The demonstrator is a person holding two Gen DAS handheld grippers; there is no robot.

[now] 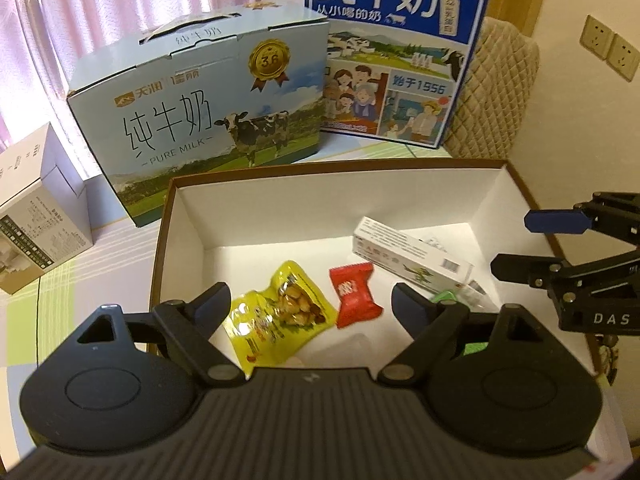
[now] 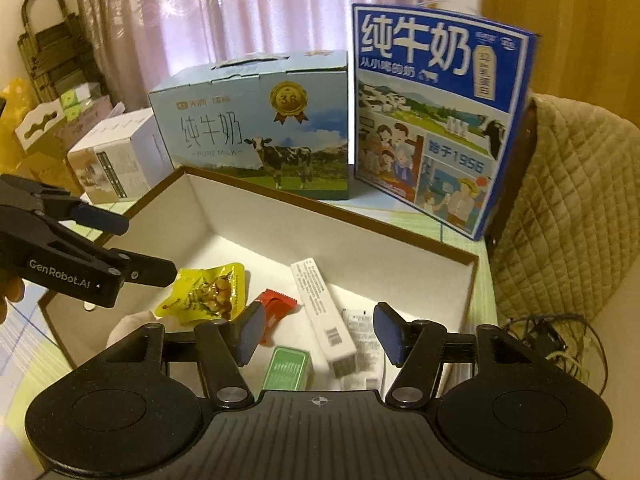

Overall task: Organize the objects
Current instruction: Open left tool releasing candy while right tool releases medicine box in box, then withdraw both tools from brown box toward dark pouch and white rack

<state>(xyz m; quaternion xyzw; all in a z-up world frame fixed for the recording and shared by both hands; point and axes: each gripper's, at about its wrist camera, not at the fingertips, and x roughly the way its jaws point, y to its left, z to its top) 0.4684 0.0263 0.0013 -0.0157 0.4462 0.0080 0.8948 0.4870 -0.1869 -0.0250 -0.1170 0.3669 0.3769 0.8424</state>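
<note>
An open white box with a brown rim (image 1: 360, 166) (image 2: 328, 216) lies on the table. Inside lie a yellow snack packet (image 1: 280, 312) (image 2: 204, 292), a red candy wrapper (image 1: 354, 294) (image 2: 278, 308), a long white carton (image 1: 412, 256) (image 2: 322, 312), a small green box (image 2: 288, 368) and a white sachet (image 2: 362, 332). My left gripper (image 1: 312, 304) is open and empty above the yellow packet and red wrapper; it shows at the left of the right wrist view (image 2: 148, 248). My right gripper (image 2: 316, 332) is open and empty above the carton and green box; it shows at the right of the left wrist view (image 1: 516, 244).
A light blue milk case (image 1: 200, 120) (image 2: 260, 128) and a dark blue milk case (image 1: 396, 52) (image 2: 436, 120) stand behind the box. A white carton (image 1: 36, 220) (image 2: 116, 164) stands at the left. A quilted chair back (image 2: 572, 208) and cables (image 2: 552, 340) are at the right.
</note>
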